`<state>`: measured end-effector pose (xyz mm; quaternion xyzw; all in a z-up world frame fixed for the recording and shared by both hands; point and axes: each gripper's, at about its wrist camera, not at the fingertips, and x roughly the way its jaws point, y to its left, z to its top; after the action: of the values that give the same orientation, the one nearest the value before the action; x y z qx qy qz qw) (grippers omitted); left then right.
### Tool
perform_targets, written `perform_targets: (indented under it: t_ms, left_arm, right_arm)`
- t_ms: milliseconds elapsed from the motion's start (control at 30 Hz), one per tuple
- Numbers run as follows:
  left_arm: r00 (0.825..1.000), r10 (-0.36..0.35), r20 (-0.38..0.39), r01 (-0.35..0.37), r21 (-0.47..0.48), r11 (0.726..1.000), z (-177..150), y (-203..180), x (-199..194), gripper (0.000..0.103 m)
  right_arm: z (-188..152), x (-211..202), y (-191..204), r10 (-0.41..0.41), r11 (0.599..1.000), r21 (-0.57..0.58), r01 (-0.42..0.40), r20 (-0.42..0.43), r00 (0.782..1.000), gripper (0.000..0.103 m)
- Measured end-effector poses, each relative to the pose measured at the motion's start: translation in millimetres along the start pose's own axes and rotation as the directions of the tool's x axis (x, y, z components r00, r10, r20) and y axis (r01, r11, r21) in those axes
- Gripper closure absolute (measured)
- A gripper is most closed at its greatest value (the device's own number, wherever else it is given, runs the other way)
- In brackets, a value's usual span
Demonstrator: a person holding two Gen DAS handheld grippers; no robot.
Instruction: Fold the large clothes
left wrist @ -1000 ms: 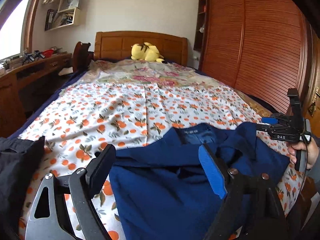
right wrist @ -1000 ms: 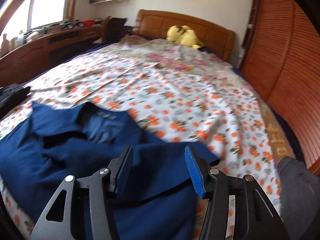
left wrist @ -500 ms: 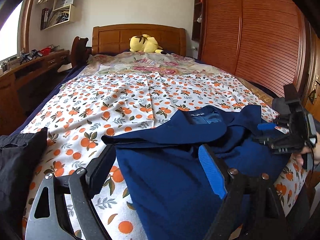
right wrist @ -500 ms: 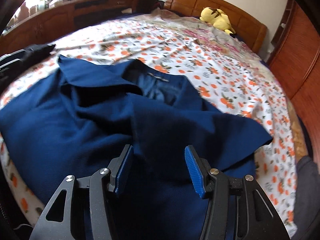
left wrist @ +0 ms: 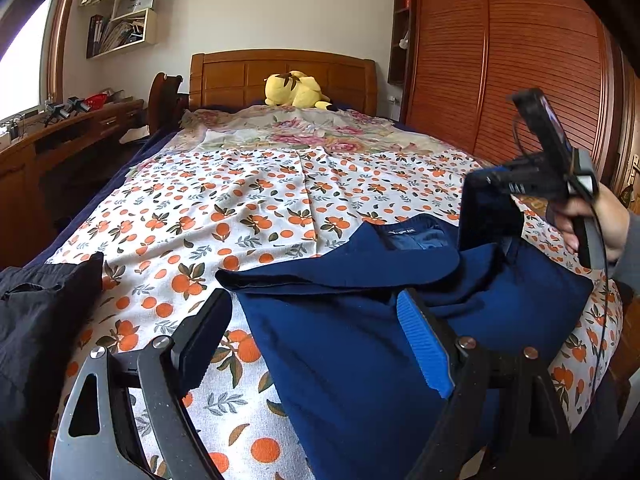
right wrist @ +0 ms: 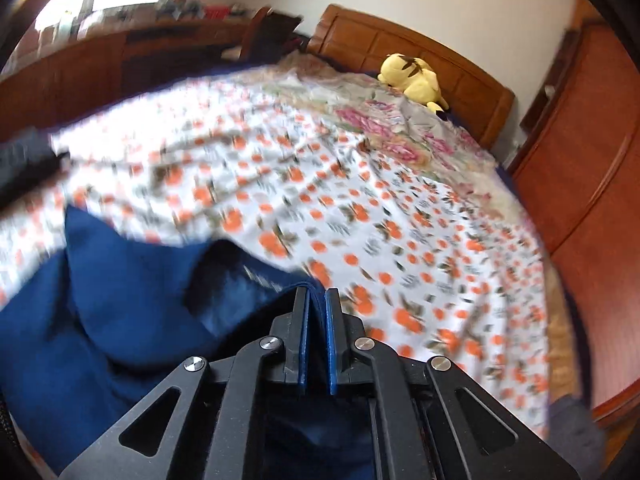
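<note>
A large dark blue garment (left wrist: 360, 344) lies crumpled at the near end of the bed; it also shows in the right wrist view (right wrist: 100, 312). My left gripper (left wrist: 316, 336) is open, its fingers low over the garment's left edge, holding nothing. My right gripper (right wrist: 316, 308) is shut on a fold of the blue garment near its collar. In the left wrist view the right gripper (left wrist: 496, 184) holds that flap lifted above the bed at the right.
The bed has an orange-print sheet (left wrist: 248, 208) and a floral blanket (left wrist: 304, 132) behind it. A yellow plush toy (left wrist: 296, 90) lies by the headboard. Black clothing (left wrist: 36, 312) lies at the near left. A desk (left wrist: 60, 132) stands left, a wooden wardrobe (left wrist: 512, 64) right.
My right gripper has closed on the garment near the collar and lifted that flap. My left gripper has stayed open and nearly still.
</note>
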<state>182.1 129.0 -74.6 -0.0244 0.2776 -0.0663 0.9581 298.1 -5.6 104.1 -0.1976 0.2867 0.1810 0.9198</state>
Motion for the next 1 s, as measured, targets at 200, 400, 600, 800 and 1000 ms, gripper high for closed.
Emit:
perform_targets:
  t_ms: [200, 400, 600, 800, 1000]
  left_arm:
    - [1.0, 0.007, -0.002, -0.007, -0.011, 1.0, -0.6, 8.1, 0.2, 0.018]
    - [1.0, 0.018, -0.004, -0.018, -0.021, 1.0, -1.3, 15.0, 1.1, 0.018]
    - [1.0, 0.029, -0.008, -0.029, -0.032, 0.999, -1.4, 20.1, 2.3, 0.018]
    - [0.999, 0.035, -0.015, -0.035, -0.037, 0.999, -2.2, 21.9, 5.0, 0.018]
    - [0.999, 0.035, -0.016, -0.035, -0.038, 0.999, -2.2, 21.6, 5.5, 0.018]
  right_arm:
    - [2.0, -19.0, 23.1, 0.07, 0.998, 0.005, -0.07, 0.072, 0.995, 0.064]
    - [-14.4, -20.6, 31.6, 0.153, 0.988, -0.032, -0.152, 0.045, 0.987, 0.061]
    - [-25.0, -9.3, 43.3, 0.256, 0.964, -0.073, -0.257, -0.026, 0.966, 0.054]
    - [-30.4, 0.2, 53.4, 0.31, 0.941, -0.115, -0.318, -0.088, 0.947, 0.053]
    - [-27.1, 5.8, 58.6, 0.328, 0.931, -0.131, -0.341, -0.109, 0.938, 0.053]
